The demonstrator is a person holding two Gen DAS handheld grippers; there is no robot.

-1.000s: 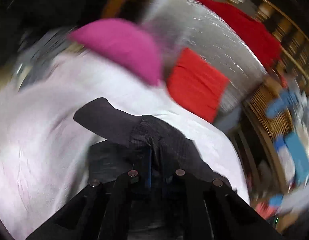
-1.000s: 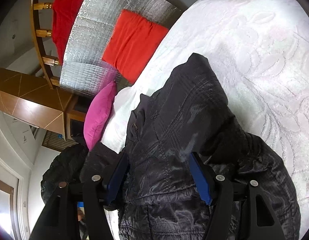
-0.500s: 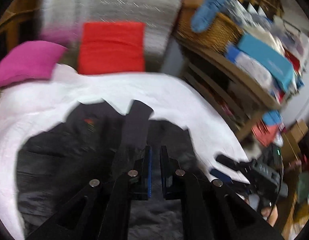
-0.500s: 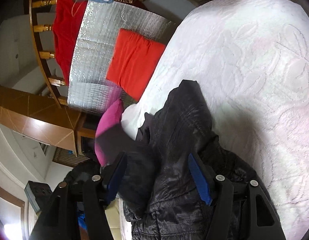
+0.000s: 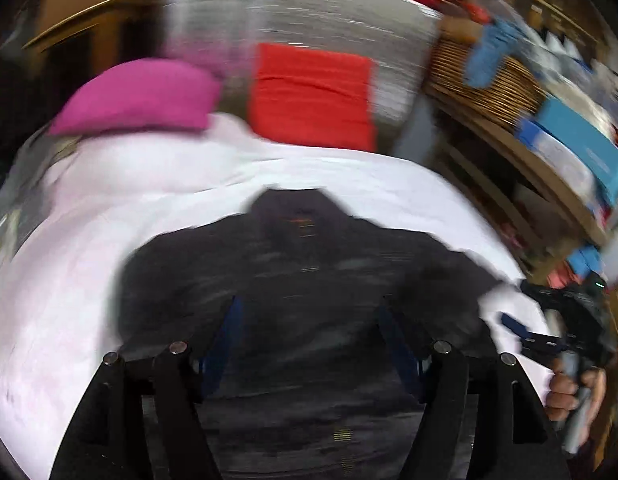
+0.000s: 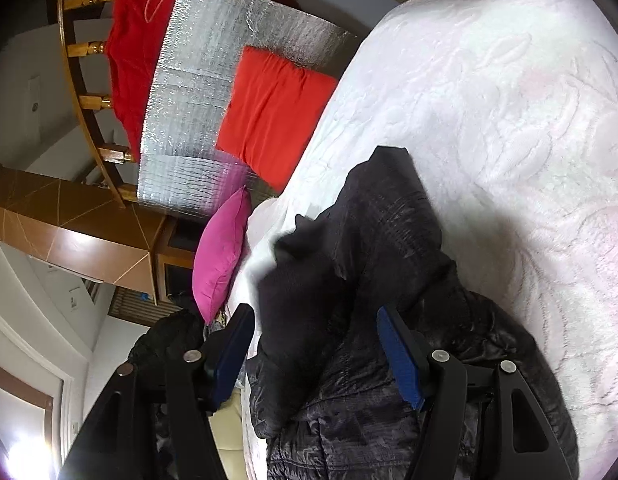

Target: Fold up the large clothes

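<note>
1. Looking along our left gripper (image 5: 309,344), we see its jaws have just been opening and now stand wide over the black puffer jacket (image 5: 309,280); fabric lies below and between the fingers, but the pads do not press on it.
2. We hold our right gripper (image 6: 317,352) with its jaws wide too, the blue pads (image 6: 397,356) on either side of a raised ridge of the jacket (image 6: 369,280) without visibly pinching it.
3. The jacket lies spread on the white bedspread (image 6: 509,120), collar toward 12 o'clock in the left view, nothing gripping it.
4. Risk, as we judge it: the slick quilted shell could spring back out of a fold once released, because the padding is springy and no jaw pins it.
5. A second risk: closing on the bunched ridge might catch several layers at once and drag the whole jacket across the bedspread.
6. The left view is heavily blurred, so we cannot place seams or sleeve edges exactly.
7. Around us: a pink pillow (image 5: 141,96) at 10 o'clock, a red cushion (image 5: 313,96) at 12 against a silver foil panel (image 5: 301,12), and a cluttered shelf with a wicker basket (image 5: 489,88) at 2.
8. Nothing lies on the jacket; in the left view the right gripper sits at 4 o'clock, by its edge.
</note>
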